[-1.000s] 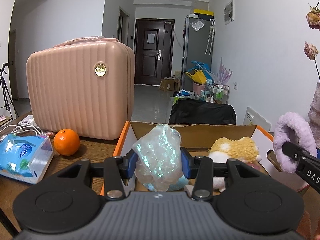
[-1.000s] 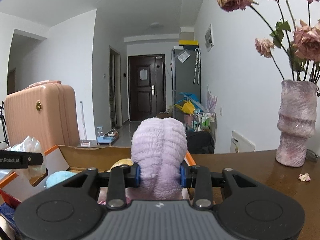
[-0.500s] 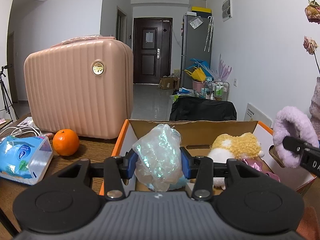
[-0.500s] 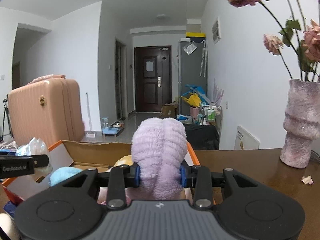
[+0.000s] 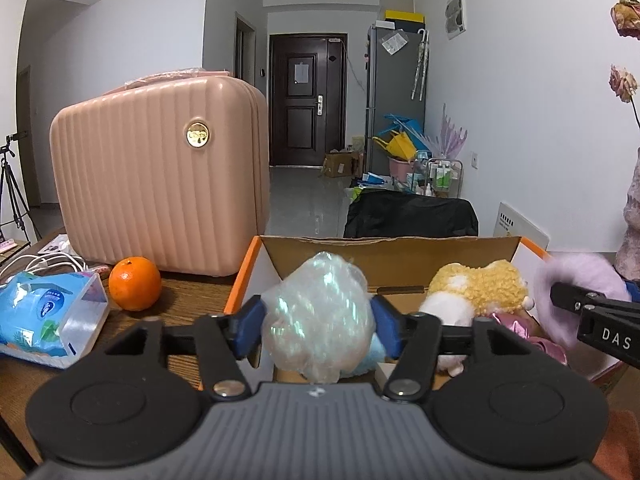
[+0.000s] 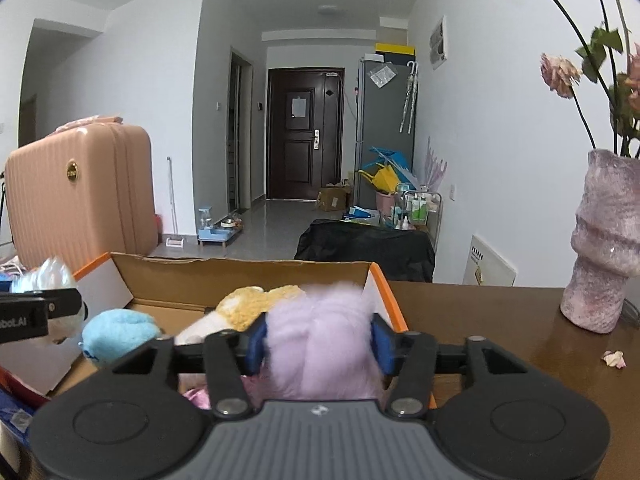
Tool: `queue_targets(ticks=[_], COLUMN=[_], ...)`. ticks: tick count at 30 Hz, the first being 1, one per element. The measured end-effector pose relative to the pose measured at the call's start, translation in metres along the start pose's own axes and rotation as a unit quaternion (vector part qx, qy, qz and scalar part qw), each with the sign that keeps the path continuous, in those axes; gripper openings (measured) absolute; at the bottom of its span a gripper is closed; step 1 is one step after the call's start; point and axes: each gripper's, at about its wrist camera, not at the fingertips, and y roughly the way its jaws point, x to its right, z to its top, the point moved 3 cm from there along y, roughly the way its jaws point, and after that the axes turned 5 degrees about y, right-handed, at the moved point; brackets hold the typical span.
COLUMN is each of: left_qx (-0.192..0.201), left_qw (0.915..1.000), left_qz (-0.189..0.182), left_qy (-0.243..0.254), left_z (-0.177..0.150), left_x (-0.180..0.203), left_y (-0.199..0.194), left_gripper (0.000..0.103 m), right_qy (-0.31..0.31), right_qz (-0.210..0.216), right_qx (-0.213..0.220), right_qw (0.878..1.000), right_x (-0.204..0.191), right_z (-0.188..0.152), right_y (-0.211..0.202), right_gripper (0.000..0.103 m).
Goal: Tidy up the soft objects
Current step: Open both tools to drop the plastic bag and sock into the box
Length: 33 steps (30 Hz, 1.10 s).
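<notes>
Left gripper [image 5: 318, 330] clamped on a crinkly bag [image 5: 320, 320], right gripper [image 6: 320, 344] on a lilac plush [image 6: 322, 350], both over the box [image 5: 384, 248]; each looked light and compressible, best pinched mid-body

Pink ribbed suitcase [image 5: 160, 184] upright on wooden table [image 5: 188, 300], gold round badge on front. Orange [image 5: 135, 283] just in front of it, near lower right corner. Blue tissue pack [image 5: 44, 316] at table's left edge; white cables [image 5: 44, 260] behind. Pink textured vase [image 6: 606, 244] with dried roses [image 6: 560, 74] on right side of table; fallen petal [image 6: 614, 358] near its base. Beyond: dark door [image 5: 306, 98], grey fridge [image 5: 396, 92], black bag [image 5: 412, 218] on floor, tripod [image 5: 12, 188] far left.
</notes>
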Motion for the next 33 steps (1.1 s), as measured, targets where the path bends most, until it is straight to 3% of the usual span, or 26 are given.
queue_targets(ticks=[5, 9, 33], left_qx=[0.017, 0.022, 0.010], left_qw=[0.9996, 0.9990, 0.9991], left_qz=[0.020, 0.038, 0.040], left_qy=[-0.003, -0.002, -0.008], left_z=[0.001, 0.001, -0.002], left_x=[-0.002, -0.005, -0.009], left_y=[-0.006, -0.007, -0.009], left_gripper=[0.102, 0.103, 0.103], right_qy=[0.010, 0.007, -0.002], right_qz=[0.002, 0.003, -0.009], right_qx=[0.011, 0.023, 0.046], right_qw=[1.000, 1.000, 0.999], right_x=[0.003, 0.001, -0.001], right_z=[0.000, -0.001, -0.009], right_y=[-0.005, -0.009, -0.033], right_gripper=[0.089, 0.102, 0.103])
